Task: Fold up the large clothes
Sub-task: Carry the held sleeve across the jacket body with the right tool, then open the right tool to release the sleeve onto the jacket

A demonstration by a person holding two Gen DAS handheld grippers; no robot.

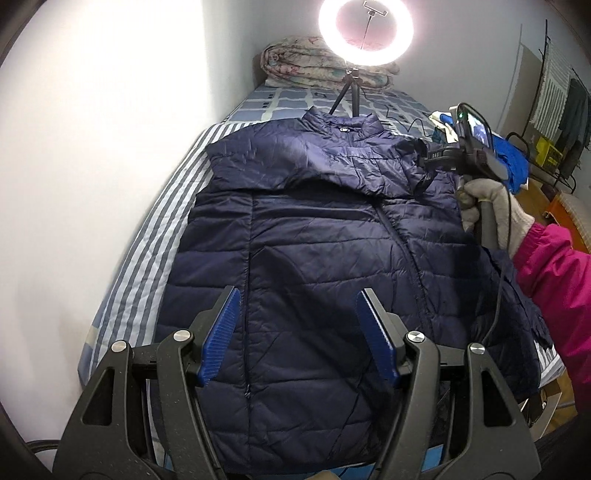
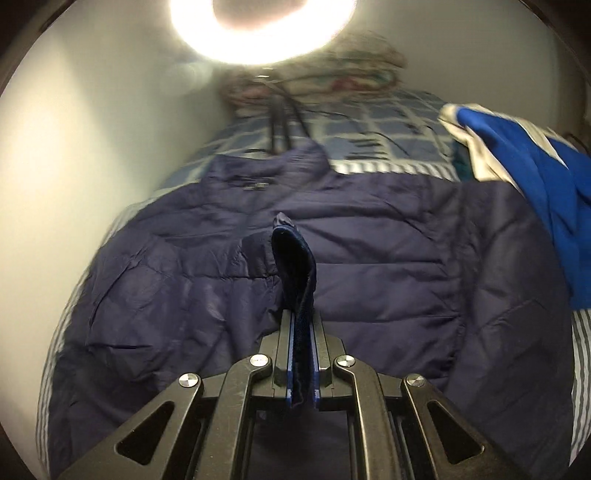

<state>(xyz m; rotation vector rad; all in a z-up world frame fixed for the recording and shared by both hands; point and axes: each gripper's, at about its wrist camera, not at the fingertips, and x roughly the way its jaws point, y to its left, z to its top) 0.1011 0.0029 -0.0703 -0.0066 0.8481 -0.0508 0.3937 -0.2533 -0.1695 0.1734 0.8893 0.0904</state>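
Observation:
A navy quilted puffer jacket (image 1: 314, 229) lies flat on the bed, collar at the far end, one sleeve folded across the chest. My left gripper (image 1: 299, 302) is open and empty, hovering above the jacket's lower half. My right gripper (image 1: 419, 147) is seen from the side at the jacket's right shoulder, held by a gloved hand. In the right wrist view my right gripper (image 2: 301, 314) is shut on the dark cuff of a sleeve (image 2: 295, 258), which sticks up between its pads above the jacket (image 2: 388, 258).
The bed has a striped sheet (image 1: 155, 236) and a blue checked cover (image 1: 280, 101). A lit ring light on a tripod (image 1: 364, 33) stands behind the collar. A folded quilt (image 1: 295, 62) lies at the far end. A bright blue garment (image 2: 535, 184) lies on the right. A white wall runs along the left.

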